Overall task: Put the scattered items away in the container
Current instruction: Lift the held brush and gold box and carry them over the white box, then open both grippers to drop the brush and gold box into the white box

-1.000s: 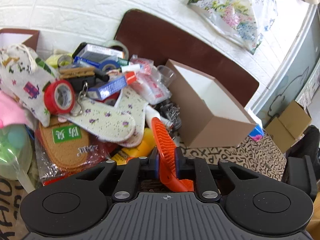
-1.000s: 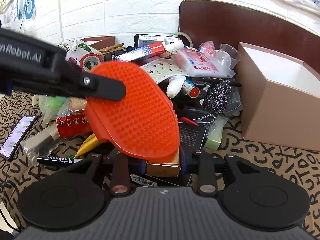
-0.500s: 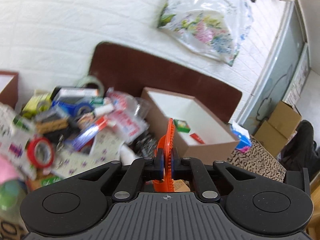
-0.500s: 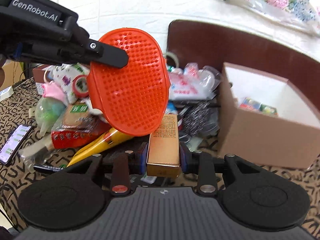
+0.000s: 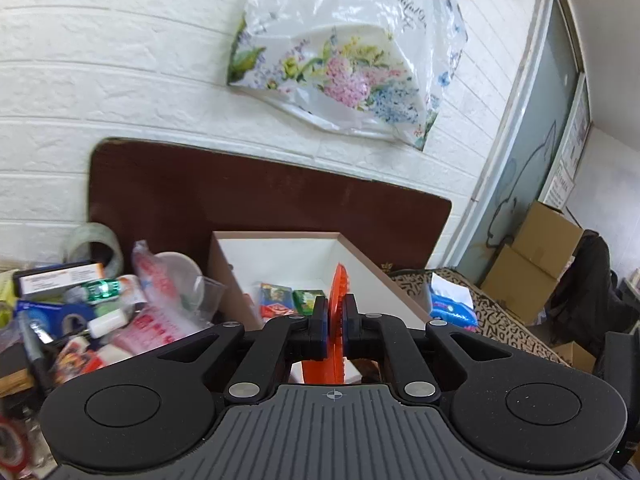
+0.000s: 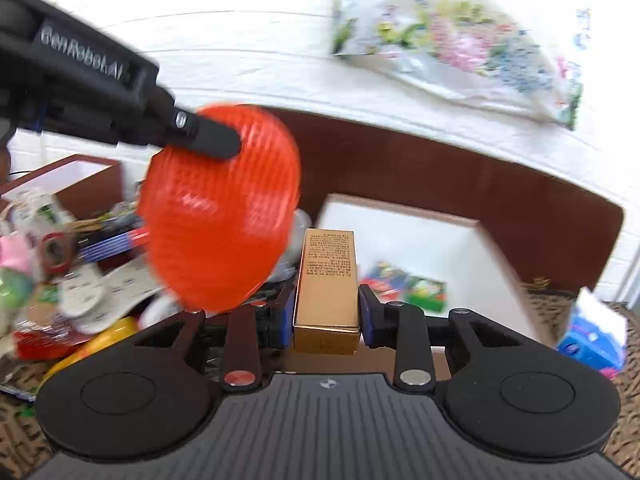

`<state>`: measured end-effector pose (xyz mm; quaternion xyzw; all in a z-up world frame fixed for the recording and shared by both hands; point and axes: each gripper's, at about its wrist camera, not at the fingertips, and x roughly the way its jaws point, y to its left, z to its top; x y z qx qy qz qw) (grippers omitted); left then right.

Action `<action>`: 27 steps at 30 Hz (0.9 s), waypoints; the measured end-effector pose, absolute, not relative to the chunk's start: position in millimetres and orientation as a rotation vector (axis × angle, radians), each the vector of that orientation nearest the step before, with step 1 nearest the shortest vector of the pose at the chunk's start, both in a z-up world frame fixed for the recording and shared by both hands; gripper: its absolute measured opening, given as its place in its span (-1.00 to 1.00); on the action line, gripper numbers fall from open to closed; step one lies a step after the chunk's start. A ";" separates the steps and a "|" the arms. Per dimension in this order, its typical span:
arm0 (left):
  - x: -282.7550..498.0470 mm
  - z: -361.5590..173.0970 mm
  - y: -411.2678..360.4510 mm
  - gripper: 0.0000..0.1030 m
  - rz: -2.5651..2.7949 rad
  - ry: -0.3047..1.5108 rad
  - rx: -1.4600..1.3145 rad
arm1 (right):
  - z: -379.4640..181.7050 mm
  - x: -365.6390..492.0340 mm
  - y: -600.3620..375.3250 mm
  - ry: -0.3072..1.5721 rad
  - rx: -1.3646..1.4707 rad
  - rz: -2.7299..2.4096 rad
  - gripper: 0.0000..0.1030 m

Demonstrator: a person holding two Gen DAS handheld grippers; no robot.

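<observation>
L gripper (image 5: 334,330): jaws pinched tight on the thin edge of an orange rubber brush (image 5: 335,320), seen edge-on at frame centre. In the R wrist view the same brush (image 6: 224,216) shows as a blurred oval at centre-left, clamped near its top by the L gripper (image 6: 216,142) coming in from the upper left.

R gripper (image 6: 326,316): jaws partly closed, holding a gold carton (image 6: 327,284) upright w/ printed text facing the camera.

Just past both sets of jaws, lower centre: open brown box w/ white inside (image 5: 280,248), small colourful packets (image 5: 288,298) on its floor. Left of box: loose clutter pile (image 5: 100,308) incl. clear tape roll (image 5: 94,246). Floral plastic bag (image 5: 348,56) on white brick wall, top of frame. Leopard-print desk cover (image 5: 496,320) at right.
</observation>
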<state>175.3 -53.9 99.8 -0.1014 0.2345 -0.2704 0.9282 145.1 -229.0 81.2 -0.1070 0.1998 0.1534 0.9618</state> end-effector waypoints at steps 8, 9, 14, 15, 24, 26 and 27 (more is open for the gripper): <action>243.0 86.5 -106.5 -0.99 -0.556 0.547 -0.194 | 71.7 209.9 -262.4 0.464 -0.228 0.226 -0.31; 250.9 83.9 -112.3 -0.99 -0.553 0.554 -0.187 | 69.9 217.1 -265.7 0.473 -0.227 0.220 -0.31; 284.0 61.8 -132.2 -0.99 -0.526 0.609 -0.148 | 46.1 257.6 -276.7 0.554 -0.231 0.200 -0.31; 291.1 55.6 -135.8 -0.99 -0.521 0.625 -0.140 | 40.3 265.8 -277.9 0.573 -0.234 0.197 -0.31; 332.7 5.5 -156.0 -0.99 -0.462 0.705 -0.062 | 3.4 309.7 -286.2 0.678 -0.227 0.193 -0.30; 337.7 1.1 -156.9 -0.99 -0.457 0.711 -0.064 | 0.2 315.1 -286.1 0.684 -0.233 0.192 -0.30; 339.5 -0.2 -157.1 -0.97 -0.455 0.712 -0.065 | -1.3 317.2 -286.1 0.686 -0.235 0.191 -0.30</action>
